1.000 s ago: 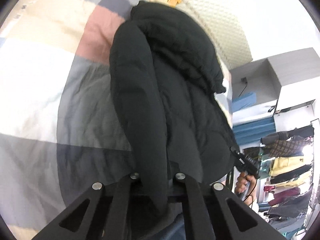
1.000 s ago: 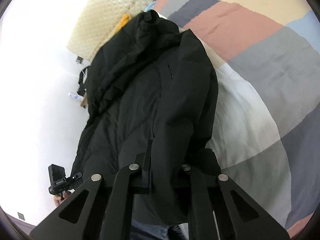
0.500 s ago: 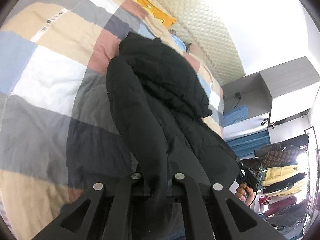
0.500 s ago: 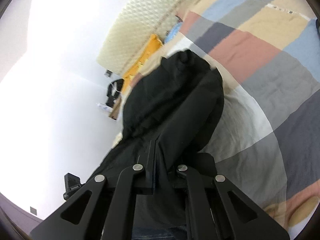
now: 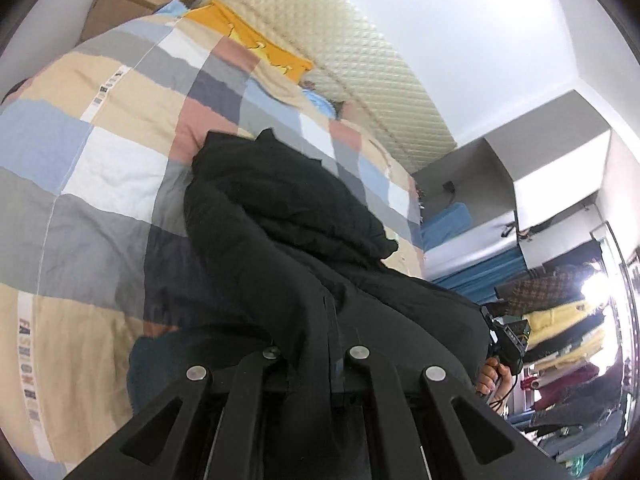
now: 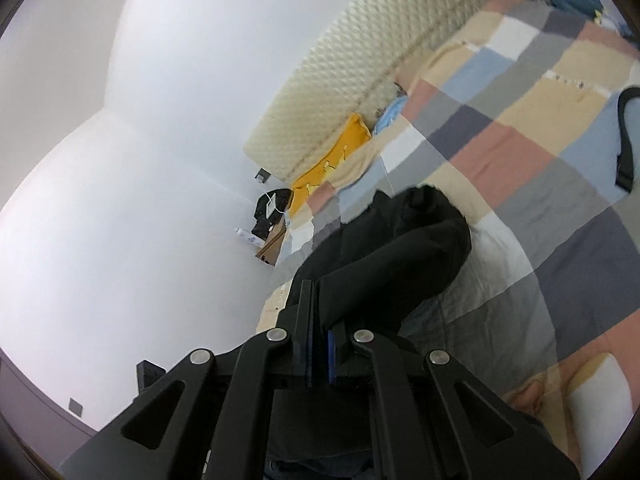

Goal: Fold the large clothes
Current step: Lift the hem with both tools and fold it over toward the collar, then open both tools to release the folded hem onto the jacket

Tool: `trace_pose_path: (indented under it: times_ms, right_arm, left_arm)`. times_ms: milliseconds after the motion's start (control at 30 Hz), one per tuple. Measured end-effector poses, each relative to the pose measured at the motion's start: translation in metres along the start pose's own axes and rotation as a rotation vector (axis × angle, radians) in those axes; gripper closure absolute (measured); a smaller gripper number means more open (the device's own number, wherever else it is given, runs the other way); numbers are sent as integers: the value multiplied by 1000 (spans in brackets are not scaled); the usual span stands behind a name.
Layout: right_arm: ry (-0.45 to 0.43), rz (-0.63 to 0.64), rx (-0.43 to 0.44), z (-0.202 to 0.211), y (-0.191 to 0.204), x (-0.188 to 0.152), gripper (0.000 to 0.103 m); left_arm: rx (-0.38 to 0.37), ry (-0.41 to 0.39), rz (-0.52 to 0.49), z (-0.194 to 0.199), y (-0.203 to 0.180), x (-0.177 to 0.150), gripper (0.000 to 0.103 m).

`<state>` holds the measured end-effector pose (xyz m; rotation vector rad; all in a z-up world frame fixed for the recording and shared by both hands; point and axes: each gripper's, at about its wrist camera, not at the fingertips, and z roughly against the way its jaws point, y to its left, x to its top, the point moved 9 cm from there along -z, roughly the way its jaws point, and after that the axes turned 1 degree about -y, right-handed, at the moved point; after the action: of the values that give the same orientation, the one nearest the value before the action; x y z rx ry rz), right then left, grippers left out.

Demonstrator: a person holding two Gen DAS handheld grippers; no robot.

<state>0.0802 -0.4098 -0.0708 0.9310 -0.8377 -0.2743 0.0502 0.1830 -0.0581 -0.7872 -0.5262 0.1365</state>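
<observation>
Hanging between both grippers, the black jacket [image 5: 304,240] trails its far end on the checked bed [image 5: 100,168]. Left gripper [image 5: 316,328] and right gripper [image 6: 318,320] each pinch its fabric, fingers pressed together.

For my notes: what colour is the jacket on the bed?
Black jacket; clearest in the left wrist view.
</observation>
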Motion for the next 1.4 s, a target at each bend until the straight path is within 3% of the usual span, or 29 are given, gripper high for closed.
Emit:
trace_pose_path:
  times_ms: [200, 467, 567, 900, 1233, 1400]
  right_arm:
    - [-9, 22, -8, 14, 13, -7, 98]
    - [12, -33, -77, -28, -22, 33, 98]
    - [9, -83, -111, -56, -36, 57, 98]
    - [8, -197, -232, -143, -71, 102, 98]
    - [55, -266, -349, -211, -124, 113, 98]
    - [86, -269, -394, -242, -147, 113, 98]
  left_arm:
    - [2, 1, -23, 10, -12, -5, 99]
    - [70, 8, -11, -27, -9, 40, 98]
    - [65, 34, 96, -44, 1, 67, 97]
    - [188, 11, 256, -114, 34, 158, 97]
    - [268, 36, 423, -193, 86, 206, 96]
    - [308, 63, 446, -235, 110, 219, 95]
